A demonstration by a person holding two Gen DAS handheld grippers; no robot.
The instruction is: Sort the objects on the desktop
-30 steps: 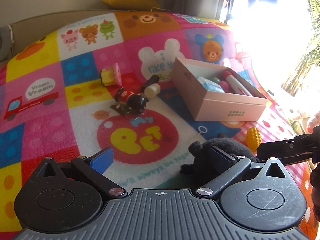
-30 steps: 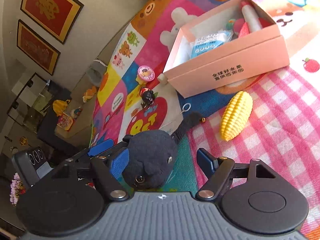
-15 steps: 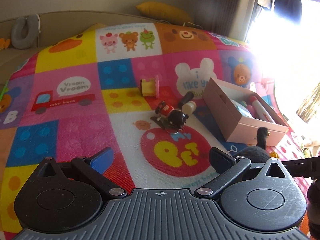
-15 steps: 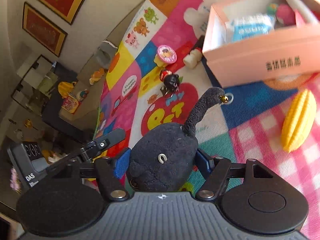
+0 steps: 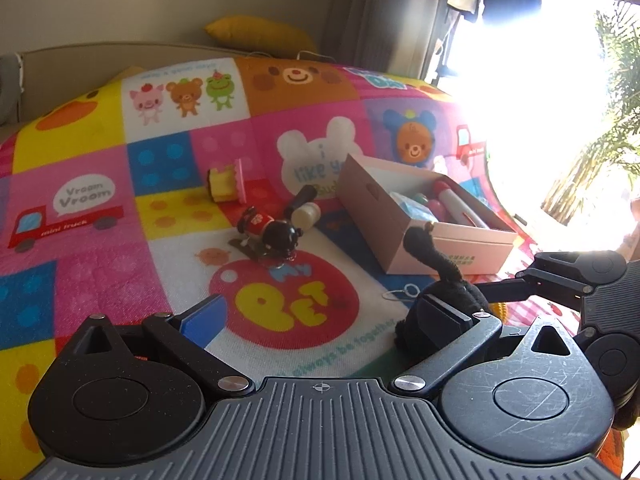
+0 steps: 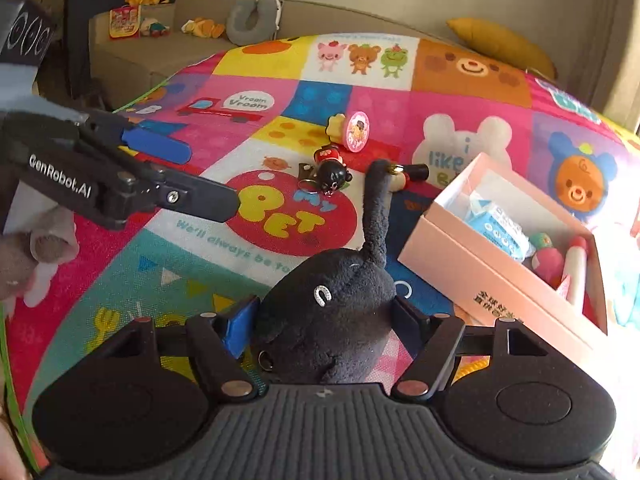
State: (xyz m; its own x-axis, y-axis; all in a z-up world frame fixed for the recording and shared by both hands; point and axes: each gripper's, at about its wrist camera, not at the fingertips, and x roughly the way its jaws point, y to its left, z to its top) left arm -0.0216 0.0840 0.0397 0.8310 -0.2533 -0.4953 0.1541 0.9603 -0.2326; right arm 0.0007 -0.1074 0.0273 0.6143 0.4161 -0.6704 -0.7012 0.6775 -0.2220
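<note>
R hand-held gripper [image 6: 324, 320] clamps black plush [image 6: 332, 320] nr pink box [image 6: 496, 276]

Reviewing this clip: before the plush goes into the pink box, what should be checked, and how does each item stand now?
1. Right gripper grip on the black plush: both pads press its sides. Ok.
2. Plush lifted off the mat: cannot tell.
3. Pink box open, with free space at its near-left end beside the blue packet: ok.
4. Plush tail sticks up and could catch the box wall: not ok.
5. Left gripper open, empty and off to the side of the box path: ok.
6. Doll keychain lies clear of the path: ok.
</note>
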